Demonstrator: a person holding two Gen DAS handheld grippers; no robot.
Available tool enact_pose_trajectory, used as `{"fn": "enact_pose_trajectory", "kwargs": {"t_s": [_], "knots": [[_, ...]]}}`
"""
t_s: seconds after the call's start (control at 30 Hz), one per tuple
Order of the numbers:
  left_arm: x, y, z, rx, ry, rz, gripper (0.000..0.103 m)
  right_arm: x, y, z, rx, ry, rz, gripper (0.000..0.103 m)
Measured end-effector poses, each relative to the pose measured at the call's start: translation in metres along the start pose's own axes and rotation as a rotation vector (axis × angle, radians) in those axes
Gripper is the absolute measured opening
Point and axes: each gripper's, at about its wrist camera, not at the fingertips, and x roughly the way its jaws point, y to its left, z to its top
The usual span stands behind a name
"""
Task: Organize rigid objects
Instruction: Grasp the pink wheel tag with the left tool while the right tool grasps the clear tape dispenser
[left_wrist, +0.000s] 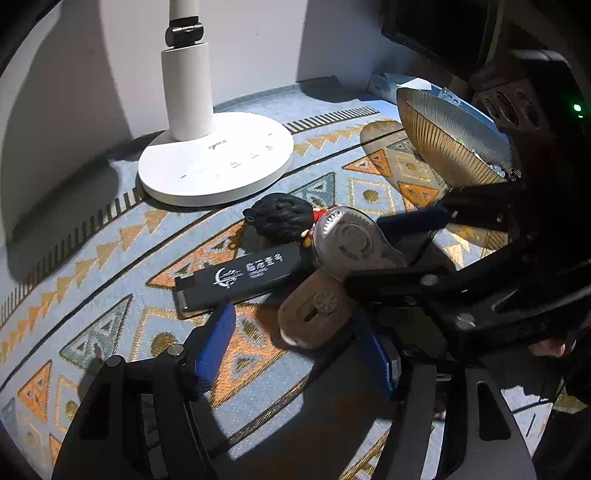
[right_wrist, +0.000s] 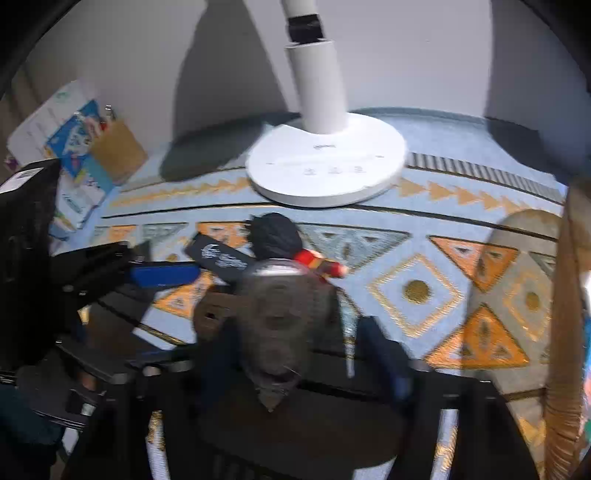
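Both grippers down at the object pile on the bench (left_wrist: 110, 236).
Left hand-held gripper (left_wrist: 295, 347) released, straddling a brown wooden piece (left_wrist: 314, 314); right hand-held gripper (left_wrist: 395, 245) grasping a round metal disc (left_wrist: 351, 243).

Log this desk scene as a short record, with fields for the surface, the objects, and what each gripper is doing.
surface: patterned blue and orange cloth
fixture: white round-based desk lamp
objects: black rectangular box with white logo; black-haired figurine with red scarf; round grey ribbed disc; brown slotted wooden piece; ribbed golden bowl
left gripper: open, straddling the brown piece, not pressing
right gripper: appears closed on the disc
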Motion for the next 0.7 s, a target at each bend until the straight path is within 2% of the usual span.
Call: {"fn": "enact_pose_trajectory", "kwargs": {"t_s": [0.07,0.13,0.27,0.33,0.43,0.57,0.7], "knots": [[0.000,-0.007,-0.001,0.019,0.001,0.001,0.062,-0.004,-0.001,-0.002,0.025,-0.006,0.000,0.045],[0.001,-0.015,-0.001,0.044,0.003,-0.016,0.054,-0.011,-0.007,-0.006,0.062,-0.023,-0.033,0.045],[-0.007,-0.044,-0.012,0.138,0.025,-0.100,0.052,-0.033,-0.025,-0.023,0.139,-0.036,-0.048,0.045],[-0.008,-0.052,-0.012,0.162,0.024,-0.084,0.052,-0.039,-0.032,-0.035,0.148,-0.031,-0.056,0.045],[-0.004,-0.051,-0.005,0.109,0.021,-0.058,0.052,-0.042,-0.033,-0.049,0.122,-0.033,-0.043,0.045],[0.006,-0.047,0.005,0.046,0.015,-0.026,0.052,-0.045,-0.024,-0.056,0.076,-0.030,-0.074,0.046],[0.012,-0.056,0.011,0.033,0.009,0.043,0.049,-0.045,-0.020,-0.058,0.063,-0.042,-0.069,0.062]]}}
